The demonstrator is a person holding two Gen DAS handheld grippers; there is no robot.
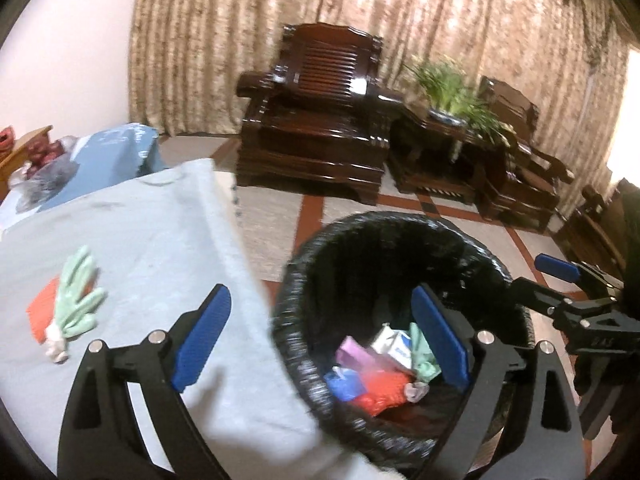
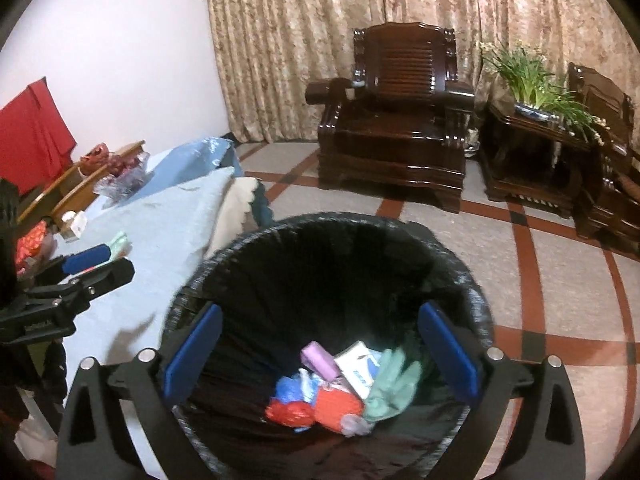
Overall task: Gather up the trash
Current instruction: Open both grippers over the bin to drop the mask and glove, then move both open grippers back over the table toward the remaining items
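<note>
The left gripper (image 1: pixel 320 344) is spread wide and empty, straddling the right edge of the pale blue cloth-covered table (image 1: pixel 160 240) and the rim of the black-lined round bin (image 1: pixel 400 220). The right gripper (image 2: pixel 320 352), likewise wide and empty, hangs over the bin. An orange-and-green crumpled wrapper (image 1: pixel 66 312) lies on the table's left; mixed trash (image 2: pixel 340 388) sits in the bin. Open tiled floor (image 2: pixel 560 320) lies to the right and beyond.

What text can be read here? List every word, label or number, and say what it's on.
No text can be read with confidence.
White-and-blue carton in the trash bin: blue print, too blurred to read.
Right gripper body, seen from the left wrist: small embossed marks, illegible.
Small box on the table: no legible label.
</note>
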